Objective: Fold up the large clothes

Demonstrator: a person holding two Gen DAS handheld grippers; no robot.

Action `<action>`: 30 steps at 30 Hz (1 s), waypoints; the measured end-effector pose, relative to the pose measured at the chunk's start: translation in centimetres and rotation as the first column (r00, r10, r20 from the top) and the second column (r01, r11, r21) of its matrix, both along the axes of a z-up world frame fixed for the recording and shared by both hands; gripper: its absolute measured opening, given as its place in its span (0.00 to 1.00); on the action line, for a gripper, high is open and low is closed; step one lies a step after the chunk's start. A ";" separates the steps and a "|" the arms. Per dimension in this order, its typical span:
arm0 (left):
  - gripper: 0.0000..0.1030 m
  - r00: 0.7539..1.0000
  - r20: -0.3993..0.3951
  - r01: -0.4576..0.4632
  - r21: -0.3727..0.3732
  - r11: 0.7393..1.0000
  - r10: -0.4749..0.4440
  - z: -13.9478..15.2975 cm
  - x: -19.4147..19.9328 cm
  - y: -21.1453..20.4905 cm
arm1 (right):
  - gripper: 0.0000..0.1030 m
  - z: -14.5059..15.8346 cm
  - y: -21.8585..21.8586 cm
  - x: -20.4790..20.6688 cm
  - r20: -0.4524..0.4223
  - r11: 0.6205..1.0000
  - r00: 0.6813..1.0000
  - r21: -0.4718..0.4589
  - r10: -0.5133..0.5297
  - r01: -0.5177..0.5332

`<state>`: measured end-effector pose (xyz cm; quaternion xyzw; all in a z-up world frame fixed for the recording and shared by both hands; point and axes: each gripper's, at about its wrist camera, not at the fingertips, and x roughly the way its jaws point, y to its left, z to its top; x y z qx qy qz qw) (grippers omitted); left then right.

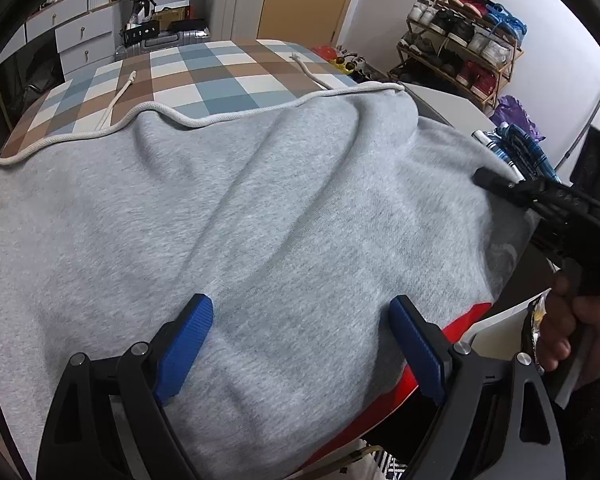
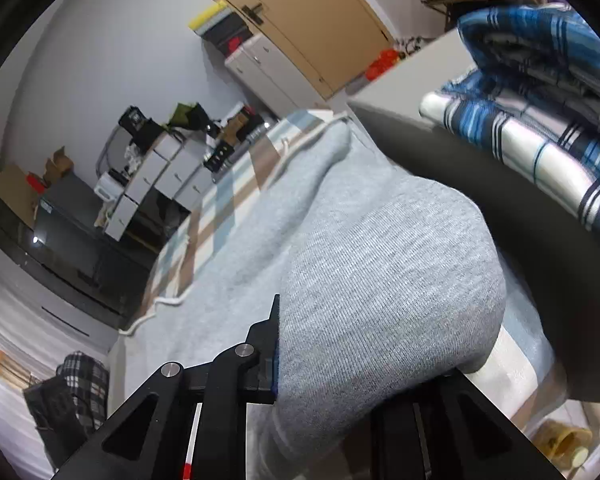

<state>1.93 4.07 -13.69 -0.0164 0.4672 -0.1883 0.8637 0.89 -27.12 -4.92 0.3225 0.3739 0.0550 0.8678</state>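
A large grey hoodie (image 1: 260, 200) lies spread over a checkered bed cover (image 1: 204, 72), its white drawstring (image 1: 160, 111) running along the far edge. My left gripper (image 1: 300, 308) hovers open over the near part of the hoodie, blue pads (image 1: 188, 340) wide apart with nothing pinched between them. At the hoodie's right edge, my right gripper (image 1: 488, 180) is held by a person's hand (image 1: 568, 320). In the right wrist view the right gripper (image 2: 360, 352) is shut on a bunched fold of the grey hoodie (image 2: 380, 280); one finger is hidden under the cloth.
A folded blue plaid cloth (image 2: 540, 128) sits on a white surface (image 1: 448, 104) to the right. A red item (image 1: 460, 320) shows under the hoodie's near right corner. White drawers (image 1: 80, 36), a suitcase and a shoe rack (image 1: 460, 40) stand beyond the bed.
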 end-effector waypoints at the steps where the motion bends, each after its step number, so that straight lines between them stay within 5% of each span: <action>1: 0.84 1.000 -0.006 0.005 -0.011 1.000 -0.005 0.0 0.2 -0.1 | 0.16 0.1 0.0 0.0 0.006 1.000 1.000 0.009 -0.003 0.003; 4: 0.84 0.999 -0.024 0.022 -0.038 0.999 -0.023 0.0 0.9 -0.5 | 0.15 0.7 0.3 0.1 0.028 1.000 1.000 -0.005 -0.003 0.003; 10: 0.84 0.990 -0.098 0.083 -0.137 0.987 -0.097 -0.2 3.3 -1.3 | 0.14 4.7 3.6 0.5 0.150 0.979 0.986 -0.201 0.077 -0.046; 15: 0.83 0.982 -0.187 -0.026 -0.301 0.953 -0.032 2.9 2.3 5.6 | 0.14 9.3 8.7 1.7 0.211 0.923 0.960 -0.375 0.181 -0.091; 18: 0.83 0.989 -0.136 -0.091 -0.278 0.956 0.054 5.7 -0.3 10.8 | 0.13 13.2 16.0 1.0 0.282 0.810 0.895 -0.571 0.346 -0.133; 22: 0.83 0.983 -0.097 -0.173 -0.261 0.950 0.153 7.1 -4.2 17.4 | 0.14 14.6 24.8 -1.0 0.285 0.665 0.800 -0.725 0.528 -0.181; 24: 0.83 0.976 -0.118 -0.207 -0.251 0.946 0.182 6.5 -5.8 19.7 | 0.14 13.8 29.7 -2.2 0.230 0.556 0.749 -0.803 0.622 -0.215; 29: 0.83 0.942 -0.156 -0.331 -0.266 0.905 0.298 5.3 -7.9 24.9 | 0.15 7.0 39.7 -5.1 -0.050 0.209 0.626 -0.919 0.778 -0.334; 30: 0.83 0.939 -0.157 -0.339 -0.275 0.900 0.306 5.4 -8.0 25.1 | 0.15 5.4 40.6 -5.4 -0.101 0.173 0.614 -0.912 0.783 -0.371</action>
